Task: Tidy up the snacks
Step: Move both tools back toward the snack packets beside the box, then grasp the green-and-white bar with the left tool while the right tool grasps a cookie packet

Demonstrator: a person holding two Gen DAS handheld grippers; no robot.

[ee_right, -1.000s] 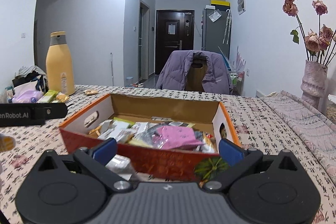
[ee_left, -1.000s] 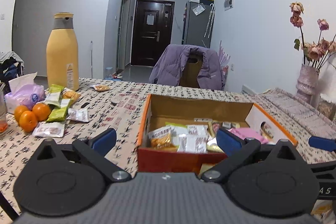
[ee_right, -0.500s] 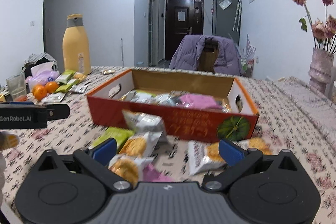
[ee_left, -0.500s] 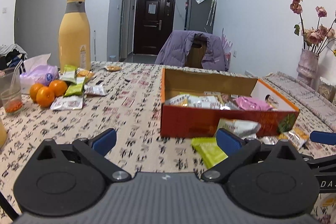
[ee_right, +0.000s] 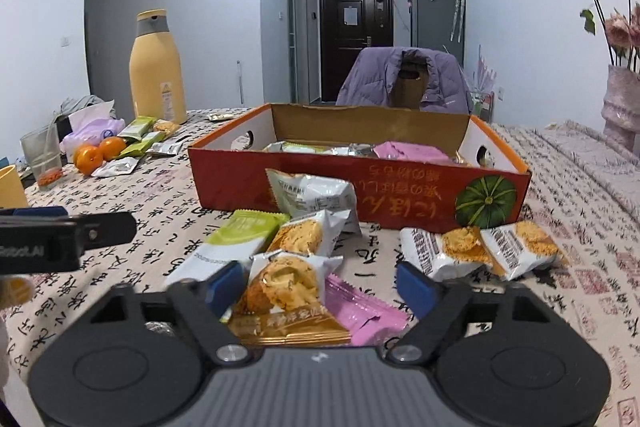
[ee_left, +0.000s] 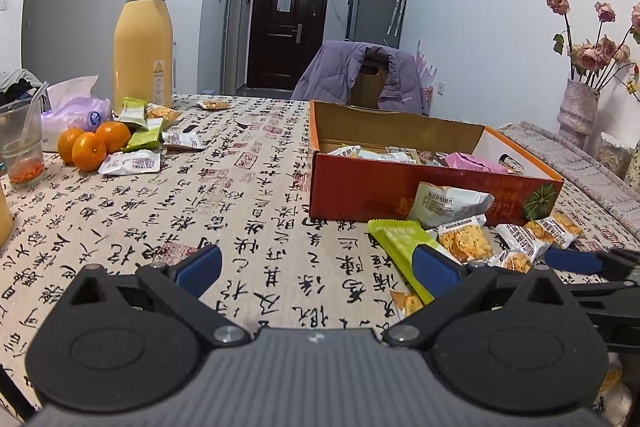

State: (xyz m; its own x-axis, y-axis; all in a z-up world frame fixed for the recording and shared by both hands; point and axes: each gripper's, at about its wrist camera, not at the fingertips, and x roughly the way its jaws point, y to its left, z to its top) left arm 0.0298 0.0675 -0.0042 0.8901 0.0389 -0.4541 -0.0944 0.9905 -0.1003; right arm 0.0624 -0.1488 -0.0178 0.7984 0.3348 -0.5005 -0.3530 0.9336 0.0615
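Many snack packets [ee_right: 348, 149] in box [ee_right: 360, 183]

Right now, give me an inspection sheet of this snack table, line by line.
Surface: tablecloth printed with calligraphy covers the table.
Job's things: open red box partly filled with packets; loose packets lie in front of it, including a biscuit packet, a green packet and a pink packet.
Clutter: yellow bottle, oranges, more snack packets, a tissue pack, a glass.
Grippers: left tongs open over bare cloth; right tongs closing, with the biscuit packet between the fingers, not yet pinched.
Cables: nothing seen.
Surroundings: chair with a purple jacket, vase of dried roses, dark door.
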